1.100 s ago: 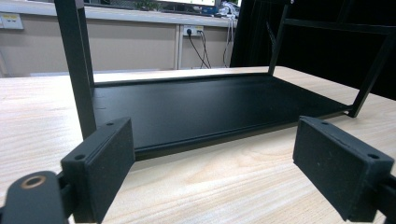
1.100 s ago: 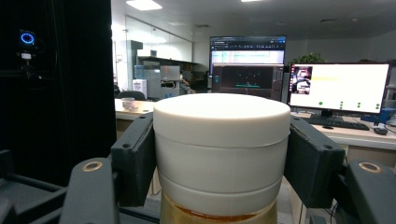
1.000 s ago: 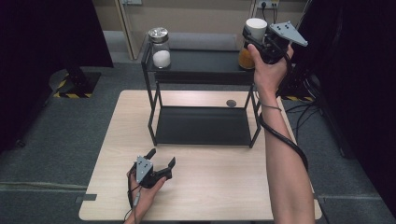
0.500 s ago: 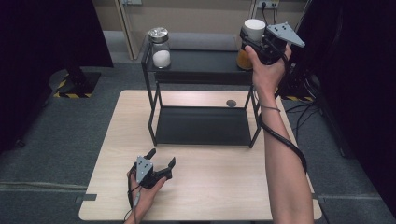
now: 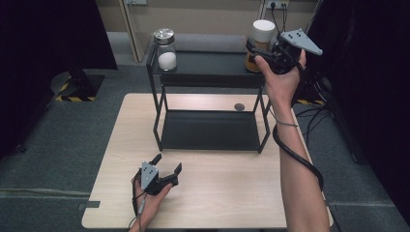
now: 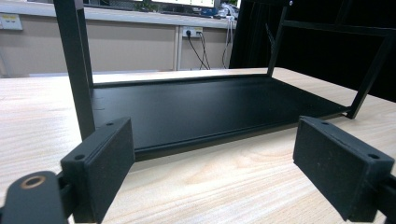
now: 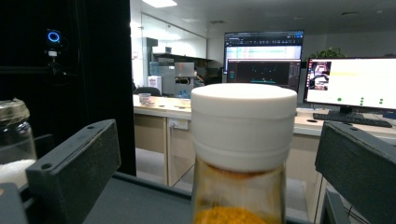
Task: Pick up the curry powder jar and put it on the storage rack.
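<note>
Right tool [image 5: 255,52] newly wide open around jar [image 7: 239,154], untouching.

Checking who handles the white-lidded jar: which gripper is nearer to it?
Right. The right gripper is at the white-lidded jar on the rack's top shelf, jaws open either side of it, having just opened. The left gripper rests low on the table, far off.

Even, soft light fell from overhead on the pale table [image 5: 203,203], leaving only faint shadows; the black curtains at both sides swallowed detail. The high view looked slightly soft and grainy. In the right gripper view the white-capped jar [image 7: 240,140] sat close and a little blurred, while the bright monitors [image 7: 348,86] behind glared.
</note>
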Demonstrator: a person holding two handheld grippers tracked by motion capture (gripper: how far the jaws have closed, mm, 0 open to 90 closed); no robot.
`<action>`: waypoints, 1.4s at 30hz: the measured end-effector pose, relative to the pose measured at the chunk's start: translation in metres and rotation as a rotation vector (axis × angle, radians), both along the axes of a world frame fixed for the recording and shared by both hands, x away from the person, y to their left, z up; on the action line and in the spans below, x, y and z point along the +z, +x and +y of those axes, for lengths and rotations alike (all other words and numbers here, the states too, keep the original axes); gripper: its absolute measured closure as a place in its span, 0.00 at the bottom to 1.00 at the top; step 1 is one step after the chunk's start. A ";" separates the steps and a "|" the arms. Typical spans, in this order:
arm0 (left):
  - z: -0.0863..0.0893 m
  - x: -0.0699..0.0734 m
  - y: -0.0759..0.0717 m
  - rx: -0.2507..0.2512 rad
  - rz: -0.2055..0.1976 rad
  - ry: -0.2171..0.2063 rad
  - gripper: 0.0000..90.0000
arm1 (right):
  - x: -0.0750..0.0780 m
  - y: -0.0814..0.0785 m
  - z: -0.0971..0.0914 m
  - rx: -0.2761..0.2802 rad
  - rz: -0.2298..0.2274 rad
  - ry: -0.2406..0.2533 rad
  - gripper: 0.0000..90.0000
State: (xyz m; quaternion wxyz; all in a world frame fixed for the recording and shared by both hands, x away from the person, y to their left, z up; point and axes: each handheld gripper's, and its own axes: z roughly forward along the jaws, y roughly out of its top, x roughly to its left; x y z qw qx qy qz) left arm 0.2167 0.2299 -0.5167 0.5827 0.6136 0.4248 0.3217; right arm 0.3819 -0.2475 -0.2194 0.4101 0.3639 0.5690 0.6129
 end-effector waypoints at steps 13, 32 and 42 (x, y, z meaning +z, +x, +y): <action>-0.001 0.000 0.000 0.002 -0.002 0.000 0.14 | -0.024 -0.027 -0.025 0.038 -0.009 0.049 0.00; -0.002 0.000 -0.001 0.003 -0.005 0.007 0.14 | -0.063 -0.069 -0.028 0.106 -0.005 0.009 0.01; -0.002 0.000 -0.001 0.003 -0.007 0.009 0.14 | -0.083 -0.088 -0.031 0.129 0.007 -0.003 0.01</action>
